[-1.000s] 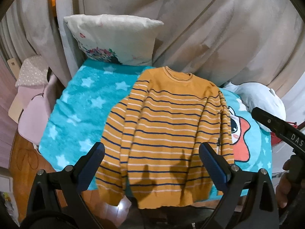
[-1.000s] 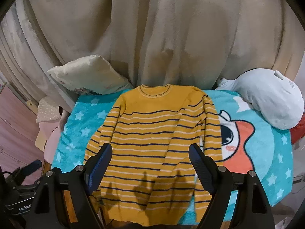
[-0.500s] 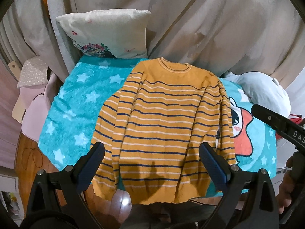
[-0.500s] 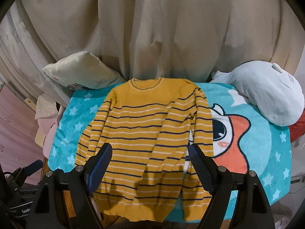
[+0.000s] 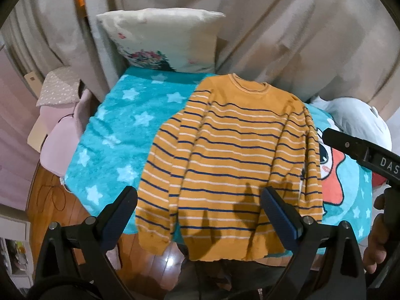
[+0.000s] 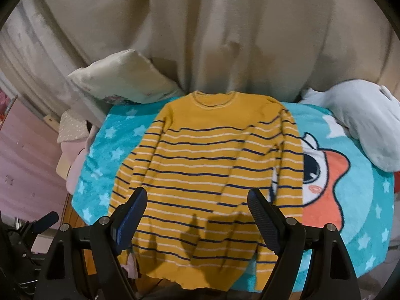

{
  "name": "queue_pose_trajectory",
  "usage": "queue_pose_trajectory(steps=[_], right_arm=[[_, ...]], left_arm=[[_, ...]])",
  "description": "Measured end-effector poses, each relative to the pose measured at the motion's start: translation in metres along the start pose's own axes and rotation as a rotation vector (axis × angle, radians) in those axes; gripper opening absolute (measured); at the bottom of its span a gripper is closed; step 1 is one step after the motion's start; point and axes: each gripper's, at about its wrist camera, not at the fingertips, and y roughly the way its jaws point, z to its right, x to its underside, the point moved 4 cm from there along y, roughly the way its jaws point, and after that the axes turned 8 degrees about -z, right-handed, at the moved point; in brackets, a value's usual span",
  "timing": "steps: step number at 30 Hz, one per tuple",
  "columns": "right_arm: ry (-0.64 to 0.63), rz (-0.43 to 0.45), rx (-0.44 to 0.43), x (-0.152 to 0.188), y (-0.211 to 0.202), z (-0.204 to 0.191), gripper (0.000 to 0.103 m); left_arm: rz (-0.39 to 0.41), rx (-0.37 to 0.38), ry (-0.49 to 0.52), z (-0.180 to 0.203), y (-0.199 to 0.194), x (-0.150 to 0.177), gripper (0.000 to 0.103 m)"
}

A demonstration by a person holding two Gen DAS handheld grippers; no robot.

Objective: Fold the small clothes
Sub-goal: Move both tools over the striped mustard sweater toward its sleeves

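A mustard-yellow sweater [image 5: 232, 160] with navy and white stripes lies flat, front up, on a turquoise star blanket [image 5: 117, 135]. Its collar points to the far curtain and its hem hangs over the near edge. Both sleeves lie down along its sides. My left gripper [image 5: 200, 215] is open and empty, held above the hem. My right gripper [image 6: 197, 217] is open and empty above the sweater [image 6: 210, 165], near its lower half. The right gripper's body also shows at the right edge of the left wrist view [image 5: 362, 152].
A white floral pillow [image 5: 160, 42] stands at the far left against the beige curtain [image 6: 212, 32]. A white plush toy [image 6: 367, 122] lies at the far right. The blanket [image 6: 350, 195] bears an orange cartoon print. A pink chair [image 5: 62, 135] and wooden floor [image 5: 47, 200] are to the left.
Both grippers have shifted slightly over the sweater, the view tilting and moving a little. The sweater has not moved. Both stay open.
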Motion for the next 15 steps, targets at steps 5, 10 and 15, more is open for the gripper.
queue_pose_trajectory(steps=[5,10,15], right_arm=[[-0.043,-0.005,-0.014,-0.005,0.006,-0.023,0.086],[-0.070,-0.007,-0.022,-0.009,0.010,-0.038,0.086],[-0.071,-0.027,-0.023,-0.011,0.019,-0.046,0.086]], left_arm=[[0.007,-0.009,-0.043,-0.021,-0.003,0.002,0.099],[-0.019,-0.032,-0.066,-0.034,0.003,0.004,0.099],[-0.047,-0.045,-0.055,-0.038,0.013,0.001,0.099]])
